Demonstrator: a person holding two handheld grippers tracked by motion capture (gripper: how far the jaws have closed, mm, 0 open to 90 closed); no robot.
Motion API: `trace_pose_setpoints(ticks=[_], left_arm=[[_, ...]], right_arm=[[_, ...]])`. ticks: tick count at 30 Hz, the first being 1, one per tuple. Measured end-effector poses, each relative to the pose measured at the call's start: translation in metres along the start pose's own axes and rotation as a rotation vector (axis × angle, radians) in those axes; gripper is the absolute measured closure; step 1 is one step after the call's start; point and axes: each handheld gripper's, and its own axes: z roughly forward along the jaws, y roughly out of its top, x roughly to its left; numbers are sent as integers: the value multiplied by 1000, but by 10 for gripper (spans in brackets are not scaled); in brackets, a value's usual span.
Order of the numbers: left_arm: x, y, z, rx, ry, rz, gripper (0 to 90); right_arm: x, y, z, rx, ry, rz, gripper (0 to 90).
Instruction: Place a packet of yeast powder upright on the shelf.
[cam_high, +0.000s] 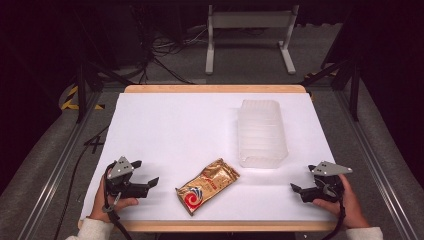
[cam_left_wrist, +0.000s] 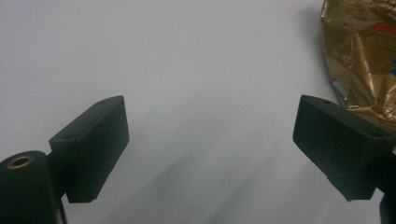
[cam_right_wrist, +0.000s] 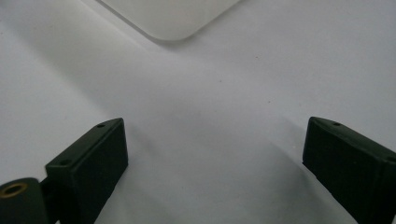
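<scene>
Left gripper (cam_high: 148, 176): jaws wide, empty; gold pouch (cam_high: 207, 185) just beside it. Right gripper (cam_high: 295, 189): jaws wide, empty; clear plastic container (cam_high: 262, 133) near, ahead.

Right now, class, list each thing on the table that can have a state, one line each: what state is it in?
Gold packet: lying flat, crinkled, looks sealed, untouched.
Clear plastic container: resting on the table, apart from the packet; whether it is open or upside down I cannot tell.
Left gripper: jaws open, nothing between them.
Right gripper: jaws open, nothing between them.
</scene>
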Motion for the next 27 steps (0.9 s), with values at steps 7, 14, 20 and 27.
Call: trace_pose_setpoints(ticks=[7, 14, 20, 27], left_arm=[[-1, 2, 3, 2, -7, 13, 119], [1, 0, -2, -21, 8, 6, 121], [-3, 6, 3, -4, -4, 23, 121], [-9, 33, 22, 17, -80, 40, 127]], right_arm=[[-1, -3, -16, -79, 6, 0, 85], [1, 6, -36, -242, -28, -19, 101], [0, 4, -40, -261, -38, -3, 109], [4, 5, -40, -254, -32, -12, 134]])
